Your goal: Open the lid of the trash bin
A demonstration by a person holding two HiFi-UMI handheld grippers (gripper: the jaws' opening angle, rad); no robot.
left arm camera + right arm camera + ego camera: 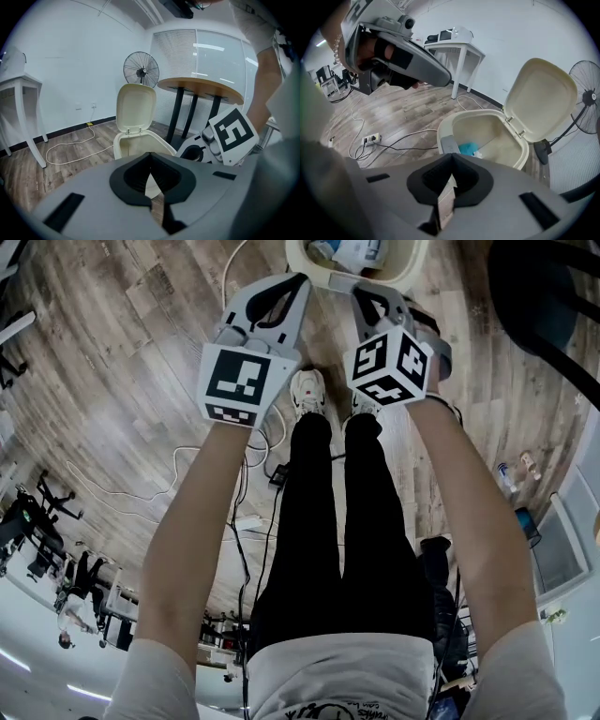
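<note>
Task status: the lid (136,107) of the trash bin (140,145) already stands upright on its hinges, so the opening looks done; nothing appears left but to draw away.
Bin position: on the wooden floor just ahead of the person's shoes, below both grippers.
Left hand-held gripper (150,159): jaws pressed together at the tips, nothing between them, clear of the bin.
Right hand-held gripper (451,157): jaws likewise pressed together and empty, above the rim.
Head view only: both arms reach side by side; the raised lid is out of frame.
Left gripper view only: a fan (141,70) behind the lid.
Right gripper view only: the bin's inside, with a blue item (467,149).
</note>
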